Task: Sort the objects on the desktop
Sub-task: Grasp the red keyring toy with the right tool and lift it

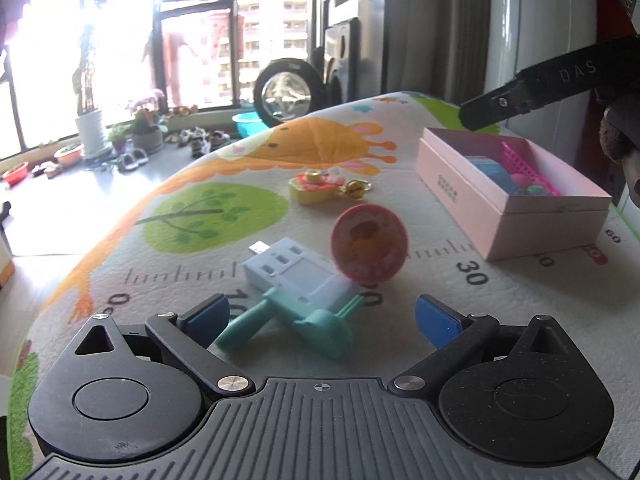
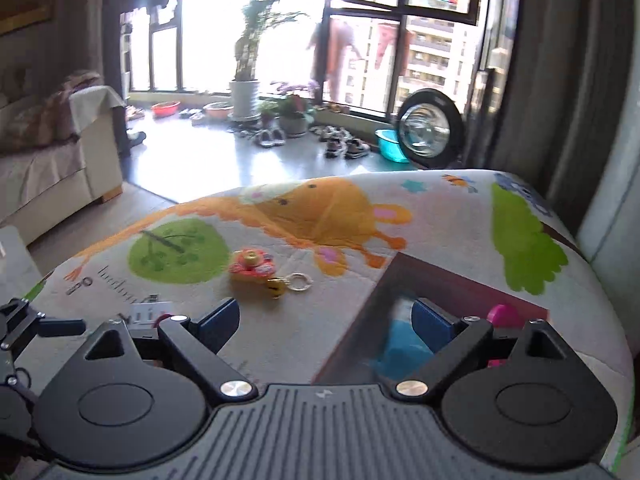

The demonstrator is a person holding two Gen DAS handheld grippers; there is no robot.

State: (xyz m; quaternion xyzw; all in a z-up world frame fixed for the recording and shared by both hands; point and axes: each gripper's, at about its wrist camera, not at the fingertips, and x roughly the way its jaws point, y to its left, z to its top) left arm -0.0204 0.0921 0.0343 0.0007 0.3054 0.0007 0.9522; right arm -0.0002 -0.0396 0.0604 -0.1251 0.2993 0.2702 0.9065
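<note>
My left gripper (image 1: pixel 320 318) is open low over the play mat (image 1: pixel 200 264). Between its blue pads lie a teal toy (image 1: pixel 316 320) and a pale blue plug-like block (image 1: pixel 292 272). Just beyond them a round pink disc (image 1: pixel 368 244) looks blurred and stands on edge. A yellow and red toy camera keychain (image 1: pixel 316 184) with a gold bell (image 1: pixel 356 189) lies further off. My right gripper (image 2: pixel 326 322) is open above the near corner of the pink box (image 2: pixel 352 336), nothing between its pads. A blue item (image 2: pixel 400 348) and a pink one (image 2: pixel 504 314) sit in the box.
The open pink box (image 1: pixel 512 200) stands at the mat's right side, with one of my right gripper's fingers (image 1: pixel 520 96) above it. The keychain (image 2: pixel 252 266) and its ring (image 2: pixel 300 282) lie left of the box. Beyond the mat's far edge is the floor, with shoes and plant pots.
</note>
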